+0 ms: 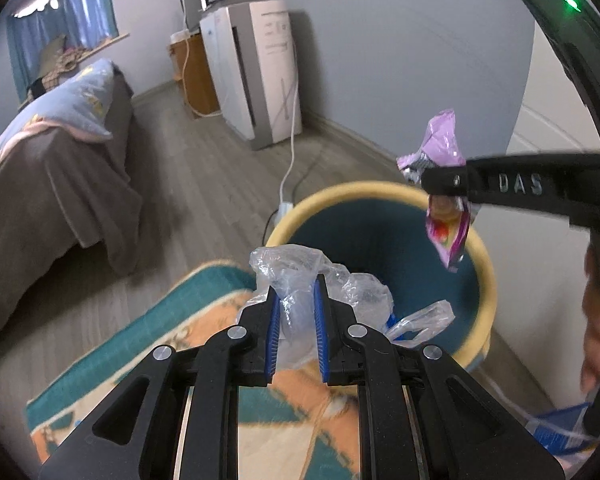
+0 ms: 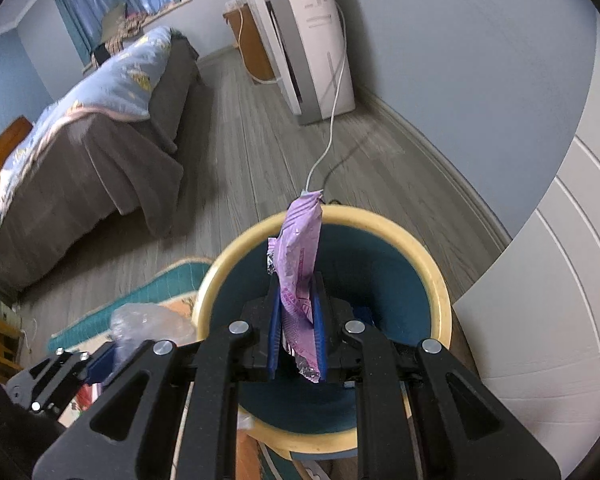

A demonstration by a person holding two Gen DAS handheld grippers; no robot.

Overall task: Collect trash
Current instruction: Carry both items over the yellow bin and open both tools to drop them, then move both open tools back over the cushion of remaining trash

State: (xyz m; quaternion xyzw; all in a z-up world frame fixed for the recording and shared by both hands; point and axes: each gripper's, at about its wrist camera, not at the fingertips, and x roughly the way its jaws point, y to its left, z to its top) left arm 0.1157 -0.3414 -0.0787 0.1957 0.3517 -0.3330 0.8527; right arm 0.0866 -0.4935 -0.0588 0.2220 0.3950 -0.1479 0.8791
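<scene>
My left gripper [image 1: 296, 292] is shut on a crumpled clear plastic bag [image 1: 296, 268] and holds it at the near rim of the trash bin [image 1: 486, 280], a teal bin with a yellow rim. My right gripper [image 2: 298, 294] is shut on a purple snack wrapper [image 2: 300, 256] and holds it upright above the open bin [image 2: 440, 280]. In the left wrist view the right gripper [image 1: 436, 184] reaches in from the right with the wrapper [image 1: 444, 140] over the bin. In the right wrist view the left gripper [image 2: 100, 360] and its bag [image 2: 148, 320] sit left of the bin.
A teal and orange rug [image 1: 180, 344] lies beside the bin. A bed with a brown cover [image 2: 100, 168] stands to the left. A white appliance [image 2: 312, 40] stands by the far wall, its cable [image 2: 332, 128] trailing over the wood floor toward the bin. A white door [image 2: 560, 300] is at the right.
</scene>
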